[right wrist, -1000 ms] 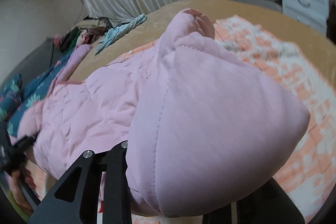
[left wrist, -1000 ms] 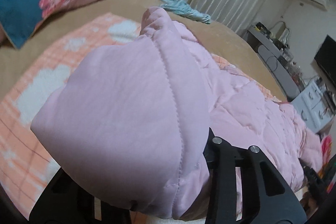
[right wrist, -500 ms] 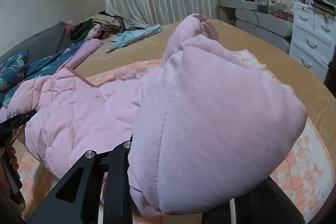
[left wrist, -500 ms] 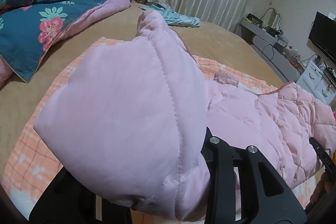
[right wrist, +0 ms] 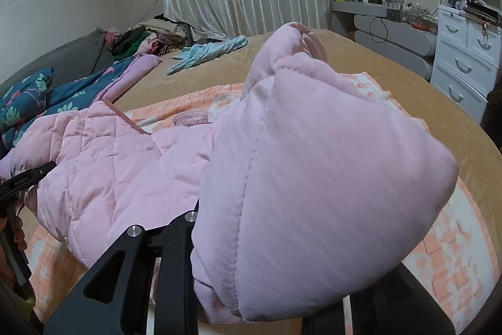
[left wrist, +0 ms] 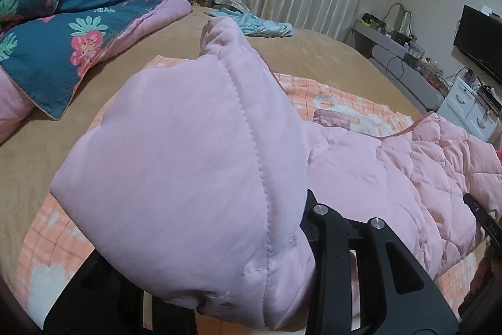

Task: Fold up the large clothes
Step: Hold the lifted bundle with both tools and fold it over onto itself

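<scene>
A pale pink padded jacket (left wrist: 188, 162) lies across the bed, its quilted body (left wrist: 392, 171) stretched between my two hands. A puffy folded part of it bulges over my left gripper (left wrist: 219, 256), which is shut on the cloth; only the right finger (left wrist: 326, 228) shows. In the right wrist view another bulge of the jacket (right wrist: 313, 162) covers my right gripper (right wrist: 282, 256), also shut on the fabric, with its left finger (right wrist: 178, 234) showing. The quilted body (right wrist: 103, 153) sags to the left there. Both sets of fingertips are hidden by cloth.
An orange checked blanket (left wrist: 47, 240) lies under the jacket on the tan bed (left wrist: 313, 58). A blue floral quilt (left wrist: 62, 46) is heaped at the left, a light blue garment (left wrist: 263, 24) lies farther back. White drawers (right wrist: 464, 62) stand beside the bed.
Both grippers have risen with the jacket still clamped and have rolled, so the room now looks level. More of the quilted body has come up off the blanket between them.
</scene>
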Demonstrator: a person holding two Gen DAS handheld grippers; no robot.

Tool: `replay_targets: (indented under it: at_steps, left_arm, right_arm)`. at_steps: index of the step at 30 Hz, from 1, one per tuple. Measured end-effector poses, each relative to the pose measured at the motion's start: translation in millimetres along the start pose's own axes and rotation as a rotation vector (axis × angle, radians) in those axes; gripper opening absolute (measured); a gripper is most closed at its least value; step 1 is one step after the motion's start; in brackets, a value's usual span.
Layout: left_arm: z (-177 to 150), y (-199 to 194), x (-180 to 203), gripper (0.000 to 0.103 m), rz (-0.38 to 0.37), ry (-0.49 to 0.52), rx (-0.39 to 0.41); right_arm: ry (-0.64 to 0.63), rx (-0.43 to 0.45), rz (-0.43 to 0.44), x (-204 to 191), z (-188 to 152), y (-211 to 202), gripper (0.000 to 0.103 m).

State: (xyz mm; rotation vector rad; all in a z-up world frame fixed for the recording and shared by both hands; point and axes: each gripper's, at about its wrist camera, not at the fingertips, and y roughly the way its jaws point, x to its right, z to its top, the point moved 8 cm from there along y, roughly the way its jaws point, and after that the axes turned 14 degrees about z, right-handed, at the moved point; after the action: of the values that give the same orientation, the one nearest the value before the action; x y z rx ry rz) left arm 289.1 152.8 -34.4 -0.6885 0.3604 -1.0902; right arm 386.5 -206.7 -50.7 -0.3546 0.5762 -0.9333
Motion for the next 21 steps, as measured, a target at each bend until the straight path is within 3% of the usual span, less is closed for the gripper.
replay_targets:
  at_steps: [8, 21]
  left_arm:
    - [-15.6, -15.4, -8.5, 0.028, 0.001, 0.018, -0.007]
    - [-59.9, -35.5, -18.7, 0.030, 0.009, 0.047, -0.022]
  right_arm:
    - [-0.002, -0.003, -0.001, -6.0, -10.5, -14.0, 0.024]
    - [0.012, -0.017, -0.010, -10.1, -54.8, -47.9, 0.024]
